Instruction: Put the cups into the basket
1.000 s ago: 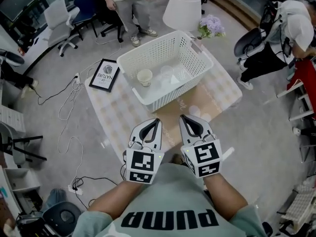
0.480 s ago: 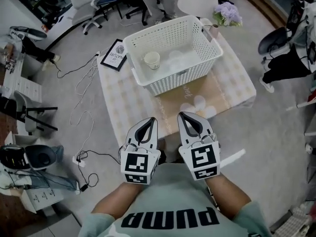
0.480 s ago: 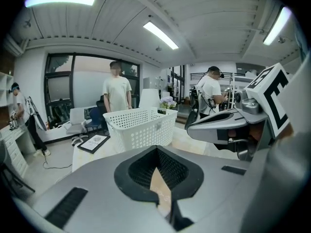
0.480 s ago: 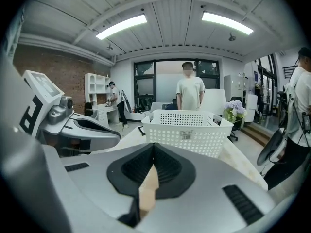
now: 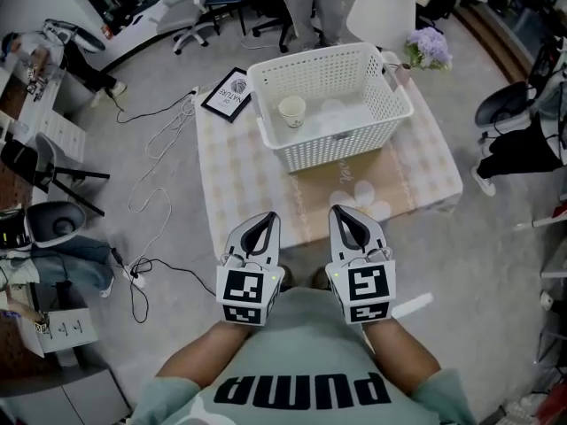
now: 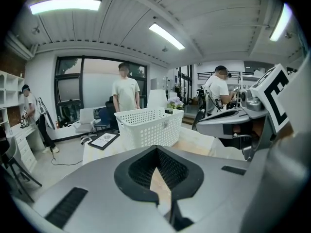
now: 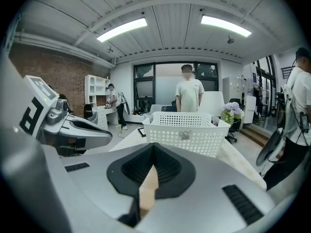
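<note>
Only one cup point(image 5: 291, 111) shows clearly inside basket point(image 5: 339, 154).

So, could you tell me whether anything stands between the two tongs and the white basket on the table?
Nothing visible does: only bare tablecloth lies between the left tongs, the right tongs and the basket. A paper cup already stands inside it.
</note>
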Tool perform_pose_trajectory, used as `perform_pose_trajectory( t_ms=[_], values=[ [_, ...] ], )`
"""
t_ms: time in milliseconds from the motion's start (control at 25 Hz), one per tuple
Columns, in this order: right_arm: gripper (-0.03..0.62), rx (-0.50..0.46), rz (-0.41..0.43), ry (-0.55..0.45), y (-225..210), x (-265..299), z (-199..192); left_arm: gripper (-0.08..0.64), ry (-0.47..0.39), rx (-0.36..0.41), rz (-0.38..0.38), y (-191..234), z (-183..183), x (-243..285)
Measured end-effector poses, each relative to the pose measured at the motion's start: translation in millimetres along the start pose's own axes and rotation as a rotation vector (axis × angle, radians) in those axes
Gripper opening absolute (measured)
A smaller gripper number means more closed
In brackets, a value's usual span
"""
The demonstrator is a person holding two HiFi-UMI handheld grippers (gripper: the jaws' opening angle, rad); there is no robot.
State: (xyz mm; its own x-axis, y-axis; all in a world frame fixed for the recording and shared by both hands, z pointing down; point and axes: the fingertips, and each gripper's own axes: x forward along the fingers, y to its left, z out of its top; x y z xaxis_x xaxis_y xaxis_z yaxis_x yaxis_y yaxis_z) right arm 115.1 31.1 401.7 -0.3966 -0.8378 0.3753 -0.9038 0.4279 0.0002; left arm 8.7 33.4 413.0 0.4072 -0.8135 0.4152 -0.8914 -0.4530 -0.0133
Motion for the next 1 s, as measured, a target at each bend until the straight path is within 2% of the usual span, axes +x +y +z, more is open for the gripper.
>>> perform_pose_trajectory(
  t_ms=[520,1000],
  values=[
    [0.011,-0.002,-0.043,0.018,17,3,2,0.002,-0.009,0.011,-0.069,9,1,5],
    [0.012,-0.004,-0.059,0.031,23,6,2,0.002,-0.013,0.014,-0.095,13,1,5]
  ],
)
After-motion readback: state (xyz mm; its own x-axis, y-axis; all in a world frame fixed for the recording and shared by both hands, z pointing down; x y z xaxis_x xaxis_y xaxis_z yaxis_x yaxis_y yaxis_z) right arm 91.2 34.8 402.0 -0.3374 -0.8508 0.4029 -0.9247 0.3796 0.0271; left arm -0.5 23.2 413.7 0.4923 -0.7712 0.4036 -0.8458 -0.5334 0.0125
